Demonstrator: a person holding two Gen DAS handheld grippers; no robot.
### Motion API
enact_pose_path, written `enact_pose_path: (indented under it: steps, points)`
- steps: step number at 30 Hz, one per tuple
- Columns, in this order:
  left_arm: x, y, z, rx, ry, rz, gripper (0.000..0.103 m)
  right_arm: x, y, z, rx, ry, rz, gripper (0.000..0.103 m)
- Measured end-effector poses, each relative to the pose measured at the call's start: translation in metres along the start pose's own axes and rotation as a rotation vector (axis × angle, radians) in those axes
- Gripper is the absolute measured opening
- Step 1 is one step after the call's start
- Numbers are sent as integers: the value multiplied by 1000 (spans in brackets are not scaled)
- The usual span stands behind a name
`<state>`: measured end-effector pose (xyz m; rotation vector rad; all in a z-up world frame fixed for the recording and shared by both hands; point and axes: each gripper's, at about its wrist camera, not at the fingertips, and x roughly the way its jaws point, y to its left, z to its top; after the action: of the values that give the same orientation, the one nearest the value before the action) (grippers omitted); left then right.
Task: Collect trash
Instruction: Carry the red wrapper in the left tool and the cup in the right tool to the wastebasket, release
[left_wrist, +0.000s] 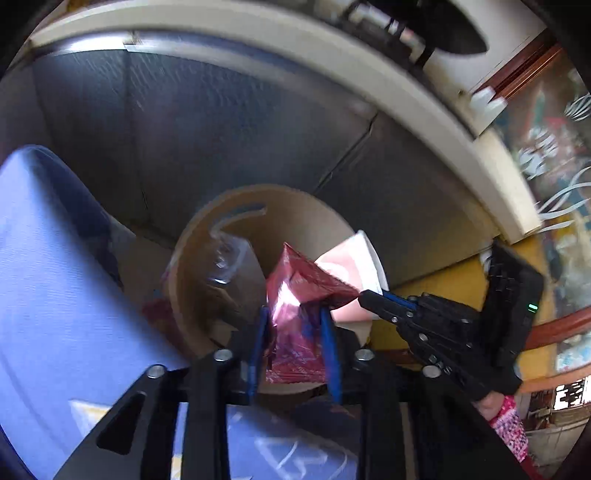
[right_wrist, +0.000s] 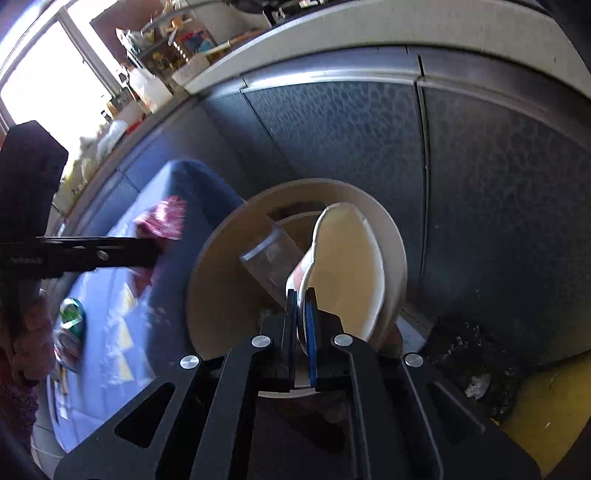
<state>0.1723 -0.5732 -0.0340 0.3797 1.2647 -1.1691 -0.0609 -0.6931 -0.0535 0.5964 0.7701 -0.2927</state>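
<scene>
My left gripper (left_wrist: 293, 317) is shut on a crumpled red foil wrapper (left_wrist: 299, 291) and holds it over the open beige round bin (left_wrist: 184, 295). My right gripper (right_wrist: 302, 295) is shut on the rim of a white paper cup (right_wrist: 347, 266), held over the same bin (right_wrist: 218, 266). A clear plastic cup (right_wrist: 271, 260) lies inside the bin; it also shows in the left wrist view (left_wrist: 225, 258). The right gripper (left_wrist: 373, 299) with its cup (left_wrist: 354, 266) shows in the left wrist view. The left gripper's arm (right_wrist: 92, 254) and wrapper (right_wrist: 162, 221) show at the left of the right wrist view.
A table with a blue cloth (right_wrist: 122, 295) stands left of the bin and carries a green can (right_wrist: 72, 317) and papers. Dark cabinet doors (right_wrist: 351, 147) under a pale counter stand behind the bin. A black crumpled bag (right_wrist: 472, 358) lies on the yellow floor at right.
</scene>
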Motion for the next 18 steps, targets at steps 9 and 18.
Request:
enact_pose_path:
  steps: [9, 18]
  points:
    - [33, 0, 5, -57, -7, 85, 63, -32, 3, -15, -56, -141, -19, 52]
    - [-81, -3, -99, -76, -273, -12, 64, -81, 55, -25, -41, -232, 178, 39]
